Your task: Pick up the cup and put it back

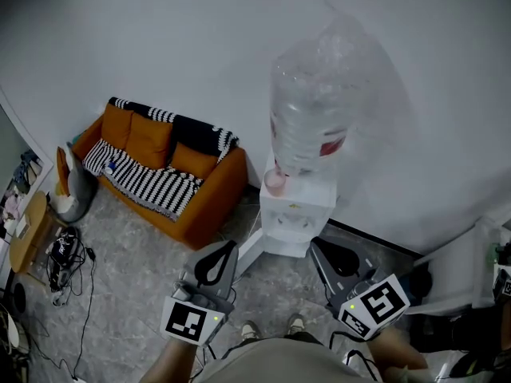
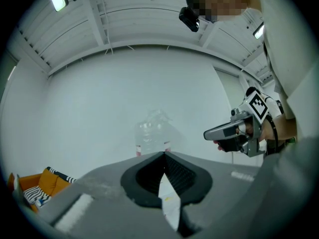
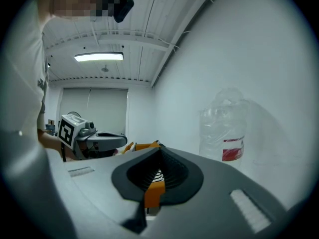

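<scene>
Grey floor (image 1: pixel 136 294), white wall (image 1: pixel 160 38): pink cup (image 1: pixel 275 182) on dispenser (image 1: pixel 294 214) sits 12 o'clock, midway between my left fingers (image 1: pixel 214 263) and right fingers (image 1: pixel 339 262), both closed, empty.

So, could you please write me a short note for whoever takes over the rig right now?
The left gripper is shut and empty, held short of the water dispenser.
The right gripper is shut and empty too, alongside the left one.
What looks like the pink cup sits on the dispenser's top, at the foot of the big bottle; neither gripper touches it.
Done: nothing yet that shows.
Left: open a gripper, reach in, pick the cup up, put it back.
</scene>
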A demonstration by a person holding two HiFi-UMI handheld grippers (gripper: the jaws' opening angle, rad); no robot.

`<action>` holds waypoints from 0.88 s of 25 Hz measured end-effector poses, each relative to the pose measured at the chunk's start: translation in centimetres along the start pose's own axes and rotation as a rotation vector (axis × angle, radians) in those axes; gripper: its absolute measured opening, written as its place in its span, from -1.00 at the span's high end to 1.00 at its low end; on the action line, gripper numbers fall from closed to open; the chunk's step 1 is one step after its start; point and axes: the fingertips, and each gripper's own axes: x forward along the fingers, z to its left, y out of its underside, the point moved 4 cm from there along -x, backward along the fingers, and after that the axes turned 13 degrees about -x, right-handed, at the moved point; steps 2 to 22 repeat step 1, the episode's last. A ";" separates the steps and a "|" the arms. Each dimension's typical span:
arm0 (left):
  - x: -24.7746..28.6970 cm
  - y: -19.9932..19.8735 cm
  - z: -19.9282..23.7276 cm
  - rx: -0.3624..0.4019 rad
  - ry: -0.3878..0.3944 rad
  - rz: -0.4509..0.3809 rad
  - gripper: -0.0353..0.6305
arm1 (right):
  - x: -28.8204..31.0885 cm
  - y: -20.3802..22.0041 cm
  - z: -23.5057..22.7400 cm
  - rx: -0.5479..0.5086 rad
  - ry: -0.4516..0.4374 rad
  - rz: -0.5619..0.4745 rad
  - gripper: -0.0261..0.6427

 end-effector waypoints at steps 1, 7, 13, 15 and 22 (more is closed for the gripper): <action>0.2 0.0 -0.2 -0.006 0.003 -0.003 0.88 | -0.2 0.2 -0.2 -0.005 0.003 0.005 0.91; 0.2 0.0 -0.2 -0.006 0.003 -0.003 0.88 | -0.2 0.2 -0.2 -0.005 0.003 0.005 0.91; 0.2 0.0 -0.2 -0.006 0.003 -0.003 0.88 | -0.2 0.2 -0.2 -0.005 0.003 0.005 0.91; 0.2 0.0 -0.2 -0.006 0.003 -0.003 0.88 | -0.2 0.2 -0.2 -0.005 0.003 0.005 0.91; 0.2 0.0 -0.2 -0.006 0.003 -0.003 0.88 | -0.2 0.2 -0.2 -0.005 0.003 0.005 0.91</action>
